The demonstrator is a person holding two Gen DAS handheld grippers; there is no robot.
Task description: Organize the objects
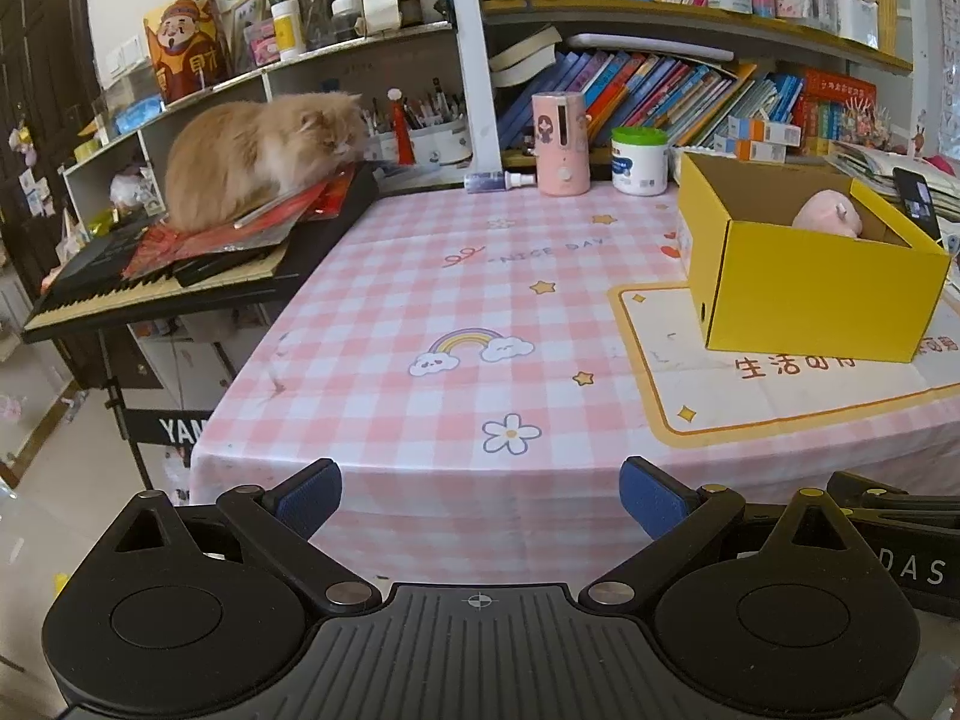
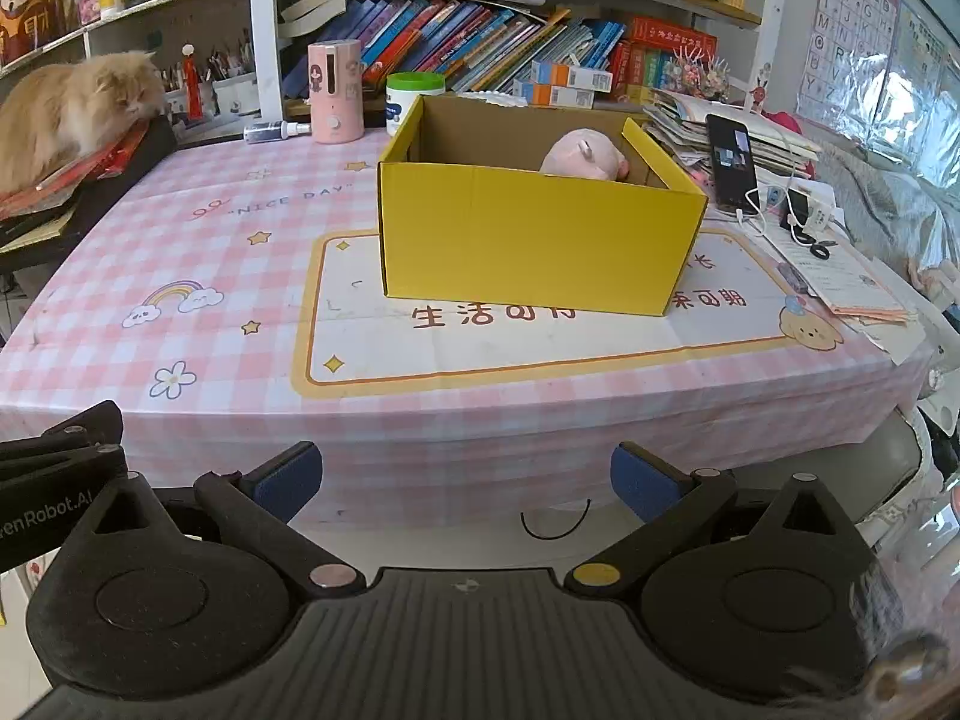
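Note:
A yellow cardboard box (image 1: 804, 294) (image 2: 534, 240) stands open on the pink checked tablecloth (image 1: 456, 300) (image 2: 198, 252), on its printed cream panel. A pink plush toy (image 1: 831, 215) (image 2: 585, 156) lies inside, at the box's far right. My left gripper (image 1: 480, 498) is open and holds nothing; it hovers off the table's near edge, left of the box. My right gripper (image 2: 465, 480) is open too, below the near edge and straight in front of the box. Each gripper's body shows at the edge of the other's view.
A fluffy orange cat (image 1: 258, 150) (image 2: 72, 108) sits on red papers atop a keyboard (image 1: 156, 276) at the left. A pink dispenser (image 1: 561, 141) (image 2: 335, 90), a white tub (image 1: 639, 161) and a spray bottle (image 1: 498, 180) line the back. A phone (image 2: 731, 159), cables and papers lie right of the box.

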